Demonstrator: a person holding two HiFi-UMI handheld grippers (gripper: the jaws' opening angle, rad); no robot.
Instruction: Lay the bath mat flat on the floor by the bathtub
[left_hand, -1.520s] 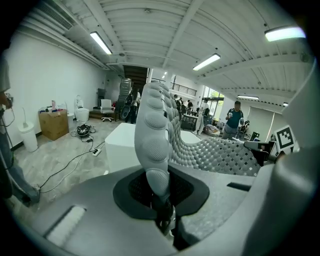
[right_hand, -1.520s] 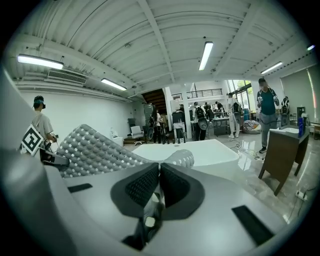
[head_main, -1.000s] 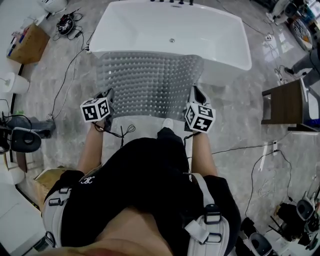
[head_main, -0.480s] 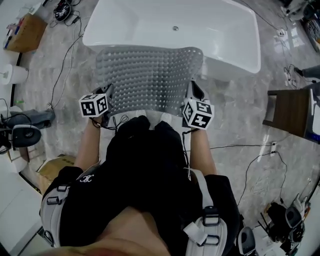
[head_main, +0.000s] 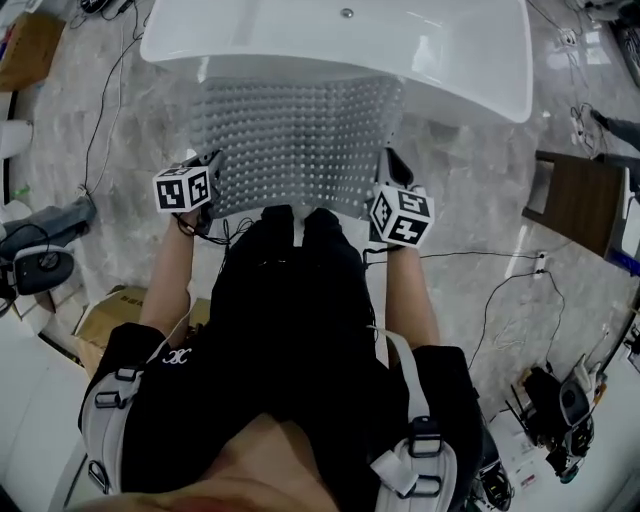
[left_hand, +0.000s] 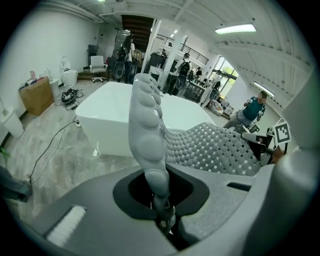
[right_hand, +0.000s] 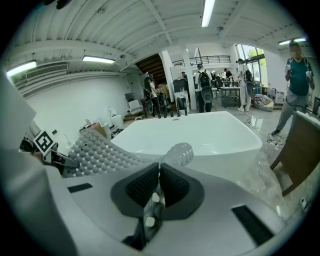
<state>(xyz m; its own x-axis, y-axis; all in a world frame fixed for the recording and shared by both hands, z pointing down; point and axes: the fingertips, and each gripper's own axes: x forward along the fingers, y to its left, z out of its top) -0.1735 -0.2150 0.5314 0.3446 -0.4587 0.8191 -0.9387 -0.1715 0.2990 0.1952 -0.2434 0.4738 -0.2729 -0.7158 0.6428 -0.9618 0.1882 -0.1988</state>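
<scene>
The grey bubbled bath mat (head_main: 295, 145) hangs stretched between my two grippers, its far edge reaching the side of the white bathtub (head_main: 440, 50). My left gripper (head_main: 207, 172) is shut on the mat's near left corner; in the left gripper view that mat corner (left_hand: 147, 135) stands up out of the jaws. My right gripper (head_main: 390, 172) is shut on the near right corner, and in the right gripper view a curl of the mat (right_hand: 177, 152) pokes out past the pads (right_hand: 145, 187). The bathtub (right_hand: 200, 132) lies straight ahead.
Marble floor (head_main: 470, 190) surrounds the tub. A brown wooden stool (head_main: 580, 200) stands to the right. Cables (head_main: 100, 120) run over the floor at left, with a cardboard box (head_main: 110, 315) near my left side and gear (head_main: 550, 400) at the lower right. People (left_hand: 182, 67) stand far behind the tub.
I have stepped closer to the tub, which has slid up the head view. The mat, still held at both corners, has come nearer the tub's side.
</scene>
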